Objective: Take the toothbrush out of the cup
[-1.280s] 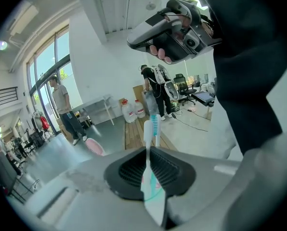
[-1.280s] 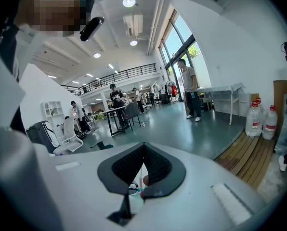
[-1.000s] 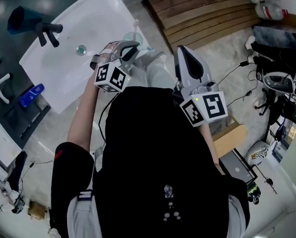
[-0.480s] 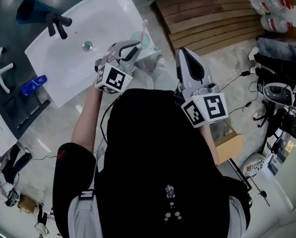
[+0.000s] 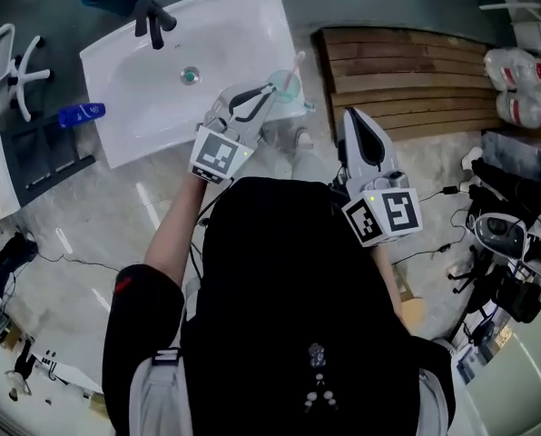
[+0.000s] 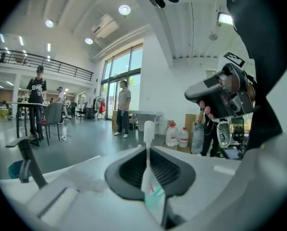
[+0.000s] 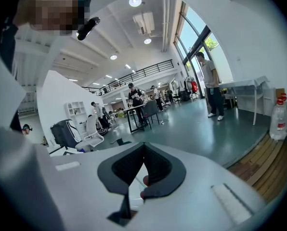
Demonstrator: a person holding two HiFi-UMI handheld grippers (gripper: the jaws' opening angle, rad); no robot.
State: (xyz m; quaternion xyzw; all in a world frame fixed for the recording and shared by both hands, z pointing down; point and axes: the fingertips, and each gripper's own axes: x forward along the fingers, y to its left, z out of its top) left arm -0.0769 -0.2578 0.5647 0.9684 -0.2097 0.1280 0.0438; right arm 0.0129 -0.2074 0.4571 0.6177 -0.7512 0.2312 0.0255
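In the head view, a translucent green cup (image 5: 287, 96) stands at the right edge of the white sink (image 5: 162, 107). A white toothbrush (image 5: 294, 65) sticks up out of the cup. My left gripper (image 5: 263, 94) is shut on the cup's near wall. In the left gripper view the toothbrush (image 6: 148, 143) rises between the jaws, above the teal cup wall (image 6: 156, 202) pinched in the left gripper (image 6: 150, 189). My right gripper (image 5: 352, 118) hovers off the sink to the right, over the floor, shut with nothing held. The right gripper view shows the right gripper (image 7: 134, 189) with its jaws together.
A black faucet (image 5: 151, 18) and a drain (image 5: 190, 76) lie left of the cup. A blue bottle (image 5: 80, 113) rests on a dark rack beside the sink. A wooden pallet (image 5: 407, 71), water jugs (image 5: 520, 89) and cabled equipment (image 5: 506, 243) fill the right side.
The head view has swung, so the sink now sits higher and more central. My left gripper stays at the cup by the sink's right edge. The right gripper keeps its place.
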